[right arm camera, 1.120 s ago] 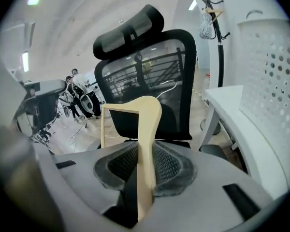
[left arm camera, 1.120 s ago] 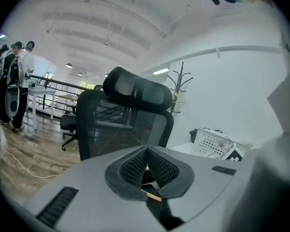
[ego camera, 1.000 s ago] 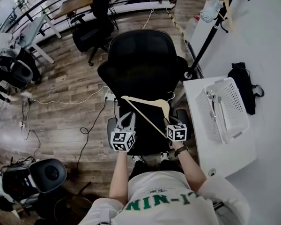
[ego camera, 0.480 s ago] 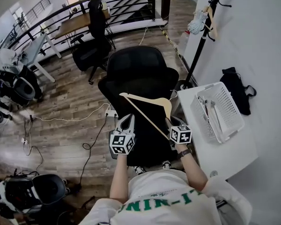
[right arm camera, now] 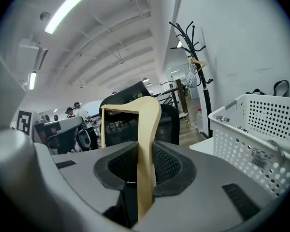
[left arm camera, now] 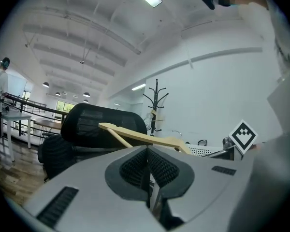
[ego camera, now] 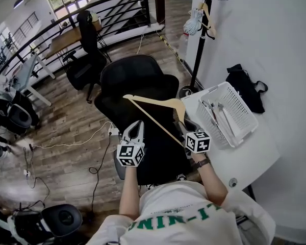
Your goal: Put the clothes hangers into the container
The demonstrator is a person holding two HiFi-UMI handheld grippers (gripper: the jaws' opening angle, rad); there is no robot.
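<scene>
Lift under way: pale wooden clothes hanger sits higher than a second ago, left of the white perforated plastic basket, near it but not yet over it. The right gripper has its jaws slightly apart, clamped on the hanger's shoulder. The left gripper, further left of the basket, is closed and empty. Carry to basket looks next.

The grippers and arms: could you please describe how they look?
Left gripper and right gripper: grey bodies, dark ribbed pads, each with a white cube bearing black square markers. The person wears a white short-sleeved T-shirt with green lettering and a dark wristband.
</scene>
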